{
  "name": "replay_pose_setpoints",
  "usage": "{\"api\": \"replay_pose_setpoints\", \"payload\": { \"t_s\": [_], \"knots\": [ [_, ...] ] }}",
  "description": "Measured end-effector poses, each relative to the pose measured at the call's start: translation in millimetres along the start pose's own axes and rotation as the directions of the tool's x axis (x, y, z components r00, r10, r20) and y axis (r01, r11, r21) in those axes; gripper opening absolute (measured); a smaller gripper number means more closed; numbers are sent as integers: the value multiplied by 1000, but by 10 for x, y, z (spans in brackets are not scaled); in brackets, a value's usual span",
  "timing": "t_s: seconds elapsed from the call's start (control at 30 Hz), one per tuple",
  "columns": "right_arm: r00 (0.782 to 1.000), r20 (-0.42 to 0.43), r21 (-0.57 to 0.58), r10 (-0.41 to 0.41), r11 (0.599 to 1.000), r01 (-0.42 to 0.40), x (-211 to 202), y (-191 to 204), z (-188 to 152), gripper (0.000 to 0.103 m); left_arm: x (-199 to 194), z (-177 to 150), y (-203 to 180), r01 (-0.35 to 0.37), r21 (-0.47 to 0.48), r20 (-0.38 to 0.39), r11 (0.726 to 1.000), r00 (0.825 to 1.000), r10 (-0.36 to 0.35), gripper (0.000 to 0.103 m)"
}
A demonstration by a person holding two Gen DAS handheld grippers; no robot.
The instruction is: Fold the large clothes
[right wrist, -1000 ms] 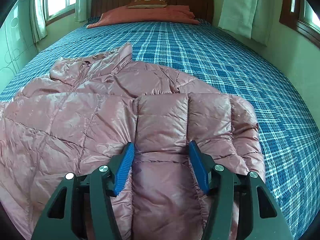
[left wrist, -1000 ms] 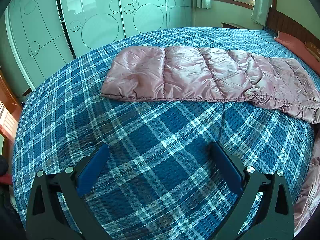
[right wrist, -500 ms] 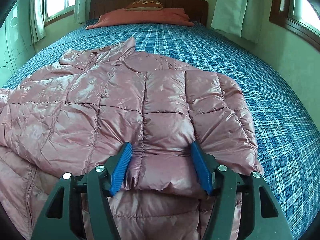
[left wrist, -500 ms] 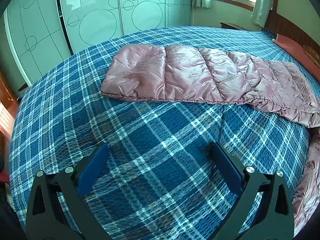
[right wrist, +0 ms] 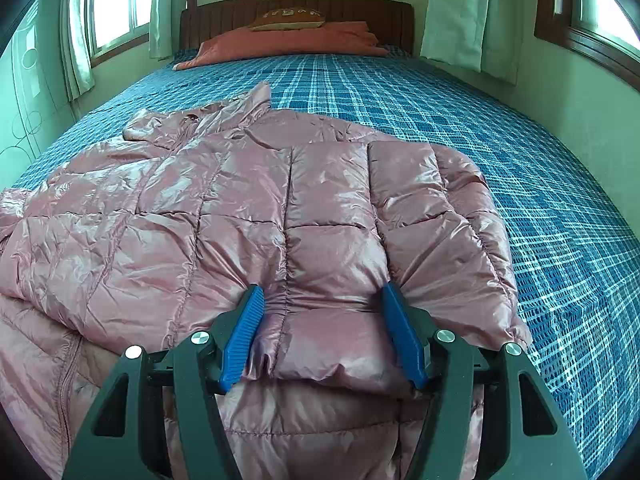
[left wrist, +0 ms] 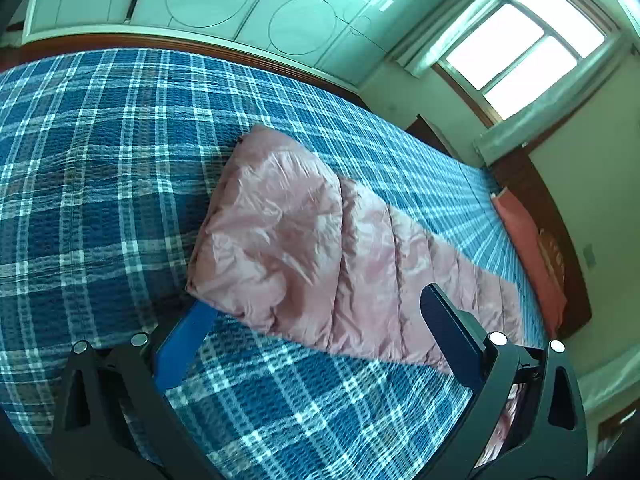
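A shiny pink puffer jacket (right wrist: 248, 216) lies spread on the blue plaid bed (right wrist: 440, 96). Its right sleeve (right wrist: 380, 248) is folded across the body. My right gripper (right wrist: 324, 332) has its blue jaws around the cuff end of this sleeve and squeezes the padding between them. In the left wrist view the jacket's other sleeve (left wrist: 312, 248) lies stretched out flat on the bed. My left gripper (left wrist: 320, 328) is open and tilted, low over the bed, with its left finger (left wrist: 184, 344) just under the cuff edge and the sleeve lying between the jaws.
An orange-red pillow (right wrist: 288, 42) and a brown cushion (right wrist: 288, 20) lie against the wooden headboard. Pale wardrobe doors (left wrist: 240, 4) with circle patterns stand past the bed's far side. Windows with curtains (right wrist: 464, 16) flank the bed. Bare plaid cover shows right of the jacket.
My left gripper has moved forward to the outstretched sleeve and rolled sideways, so its cuff now lies between the open jaws. My right gripper has kept hold of the folded sleeve and drawn it a little further over the body.
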State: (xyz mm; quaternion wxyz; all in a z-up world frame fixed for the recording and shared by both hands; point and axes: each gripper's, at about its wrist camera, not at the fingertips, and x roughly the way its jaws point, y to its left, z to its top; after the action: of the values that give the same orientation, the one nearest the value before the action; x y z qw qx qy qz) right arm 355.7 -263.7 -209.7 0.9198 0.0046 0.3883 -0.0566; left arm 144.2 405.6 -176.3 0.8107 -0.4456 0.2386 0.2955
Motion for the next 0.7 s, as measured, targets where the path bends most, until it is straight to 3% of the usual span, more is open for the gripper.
{"api": "replay_pose_setpoints", "payload": {
  "t_s": [0.1,0.17,0.27,0.4,0.43,0.47,0.5,0.53,0.57,0.7],
  "knots": [
    [1000,2,-2,-3,1000,3,-1,6,-1,61,16,76,13,12,-37,17,999,1000,-11,98],
    [1000,2,-3,-3,1000,3,1,10,5,61,-18,58,36,31,-37,20,999,999,-30,86],
    [1000,3,-3,-3,1000,3,0,10,2,61,-136,-143,136,84,-68,34,994,996,-82,84],
    [1000,3,-4,-2,1000,2,-5,4,2,61,-68,-115,98,70,-83,52,994,996,-66,84],
    [1000,3,-3,-1,1000,1,-4,7,1,61,-29,-79,77,68,-92,59,993,996,-63,78],
    [1000,4,-3,-1,1000,1,-6,9,1,61,-2,-45,62,57,-92,59,994,997,-52,62],
    [1000,4,-2,-1,1000,1,-9,8,2,61,97,15,54,62,-97,47,993,997,-57,53],
    [1000,5,-2,-1,1000,1,-12,6,2,61,173,41,76,94,-117,38,989,995,-90,34],
    [1000,5,-3,-1,1000,1,-9,6,0,61,218,29,81,116,-127,39,985,993,-112,23],
    [1000,5,-2,-1,1000,1,-11,4,-1,61,354,50,-241,-2,29,58,1000,998,1,12]
  ]
}}
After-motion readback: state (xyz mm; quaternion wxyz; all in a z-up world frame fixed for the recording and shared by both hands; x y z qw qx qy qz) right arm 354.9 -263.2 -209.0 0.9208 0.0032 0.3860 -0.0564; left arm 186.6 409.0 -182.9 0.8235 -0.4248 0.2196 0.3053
